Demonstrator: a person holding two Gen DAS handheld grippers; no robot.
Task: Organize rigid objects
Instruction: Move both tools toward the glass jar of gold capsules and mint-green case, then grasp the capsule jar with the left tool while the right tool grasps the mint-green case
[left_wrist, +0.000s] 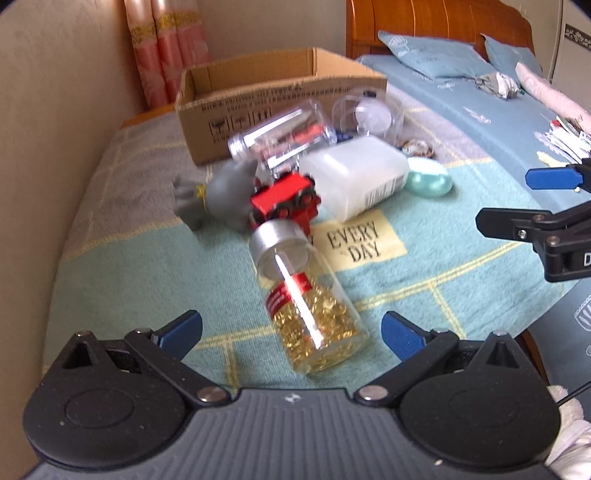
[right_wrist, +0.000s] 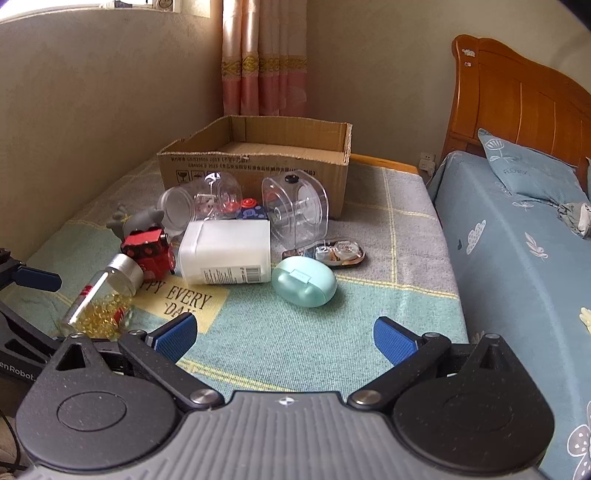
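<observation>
left claw (left_wrist: 291, 330): spread wide, grasping nothing, blue pads either side of a glass bottle (left_wrist: 306, 302) of yellow capsules, silver-capped, lying on its side on the blanket (left_wrist: 122, 280). right claw (right_wrist: 284, 334): likewise spread and empty, above bare blanket, mint oval case (right_wrist: 304, 282) just ahead. beyond: white plastic container (right_wrist: 225, 253) on its side, red toy train (right_wrist: 149, 253) beside the bottle cap, grey animal figure (left_wrist: 225, 194), clear jars (right_wrist: 201, 201) tipped over, open cardboard box (right_wrist: 255, 164) at the back, bed (right_wrist: 517, 251) to the right.
</observation>
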